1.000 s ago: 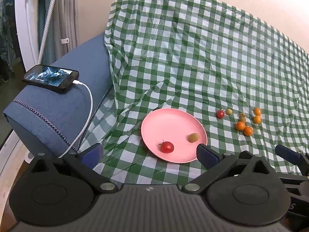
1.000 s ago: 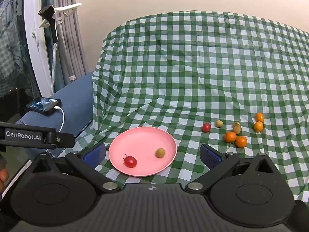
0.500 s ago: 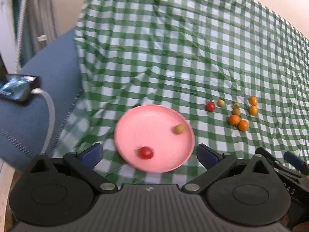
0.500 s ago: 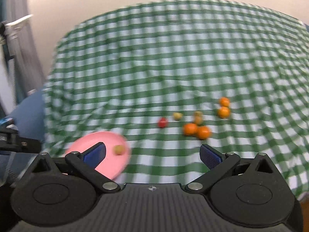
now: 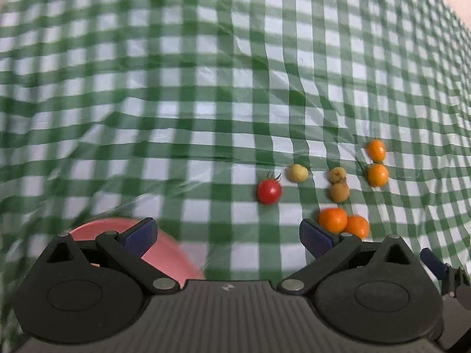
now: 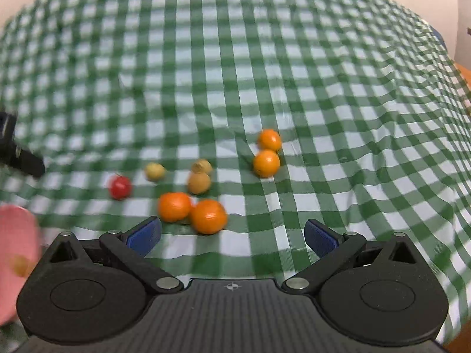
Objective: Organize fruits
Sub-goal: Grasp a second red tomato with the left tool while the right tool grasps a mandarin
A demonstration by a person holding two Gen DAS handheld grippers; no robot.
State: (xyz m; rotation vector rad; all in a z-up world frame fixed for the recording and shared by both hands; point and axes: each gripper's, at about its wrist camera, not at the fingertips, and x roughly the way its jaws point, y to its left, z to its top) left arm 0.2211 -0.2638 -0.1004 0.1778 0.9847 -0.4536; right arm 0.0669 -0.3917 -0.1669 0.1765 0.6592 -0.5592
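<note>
- While hovering over the green-checked tablecloth (image 5: 206,103): left hand-held gripper (image 5: 226,235) spread wide, holding nothing.
- Right hand-held gripper (image 6: 232,234) likewise spread, empty.
- Cherry tomato (image 5: 269,191) at 12 o'clock of left gripper; pale yellow fruit (image 5: 297,173) just beside it at 1 o'clock.
- Two touching orange fruits (image 6: 191,211) lying just ahead of right gripper, at 11 o'clock.
- Pink plate (image 5: 173,253) partly hidden at 9 o'clock behind left finger.

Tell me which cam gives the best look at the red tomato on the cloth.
Left wrist. The red tomato is sharp there, green stem visible, lying alone on the checked cloth ahead of the open left claw. The right wrist view shows it too, but blurred, at far left, stem indistinct.
</note>
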